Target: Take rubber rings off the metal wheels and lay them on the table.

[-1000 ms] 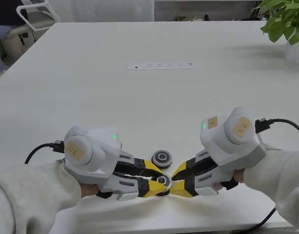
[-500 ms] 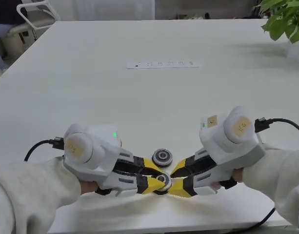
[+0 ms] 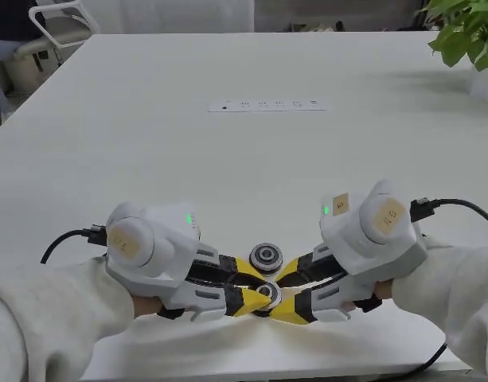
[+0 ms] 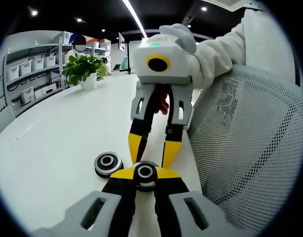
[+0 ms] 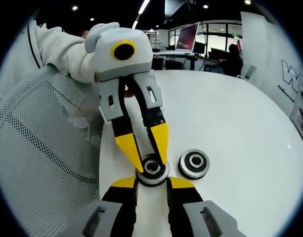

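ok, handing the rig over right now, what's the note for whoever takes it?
Left tool: shut on the near wheel, by the front edge of the table.
Right tool: jaws at the same wheel from the other side; grip unclear.
Far wheel: flat on the table just behind, untouched, dark ring on.
Done: no ring off yet, as far as shows.
Left: strip both wheels and lay each ring on the table.
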### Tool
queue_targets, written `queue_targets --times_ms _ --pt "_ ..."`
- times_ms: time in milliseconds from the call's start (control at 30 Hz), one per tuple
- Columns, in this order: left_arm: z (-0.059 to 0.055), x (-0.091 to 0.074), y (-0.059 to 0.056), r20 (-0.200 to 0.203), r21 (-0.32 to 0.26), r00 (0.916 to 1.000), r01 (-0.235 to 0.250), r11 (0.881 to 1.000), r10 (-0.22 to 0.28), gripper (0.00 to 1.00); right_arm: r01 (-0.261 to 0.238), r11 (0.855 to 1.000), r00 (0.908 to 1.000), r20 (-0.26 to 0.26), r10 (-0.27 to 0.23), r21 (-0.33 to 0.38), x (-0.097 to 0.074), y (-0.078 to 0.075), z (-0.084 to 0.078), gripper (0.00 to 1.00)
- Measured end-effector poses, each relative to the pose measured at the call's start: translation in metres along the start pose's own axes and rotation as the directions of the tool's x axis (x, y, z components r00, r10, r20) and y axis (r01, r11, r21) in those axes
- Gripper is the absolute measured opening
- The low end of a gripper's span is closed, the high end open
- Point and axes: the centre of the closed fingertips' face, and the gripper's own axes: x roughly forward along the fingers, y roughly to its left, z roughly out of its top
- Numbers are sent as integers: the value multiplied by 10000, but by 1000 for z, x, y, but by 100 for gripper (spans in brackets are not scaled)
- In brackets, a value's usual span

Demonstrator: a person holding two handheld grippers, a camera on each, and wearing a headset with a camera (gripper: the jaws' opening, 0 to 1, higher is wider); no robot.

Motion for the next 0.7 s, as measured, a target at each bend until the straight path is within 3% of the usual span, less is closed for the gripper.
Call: queue_targets --times_ms 267,367,700 --pt "0 0 0 15 -8 10000 1 10000 -1 8 -27 10000 10000 -90 28 19 -3 0 -2 16" --pt "0 0 0 25 -27 10000 -1 10000 1 8 2 10000 9995 -306 -3 -63 -5 -1 -6 9" --pt "-1 0 0 24 -42 10000 -19 10000 19 8 114 9999 9992 -388 -110 121 -7 -3 -7 0"
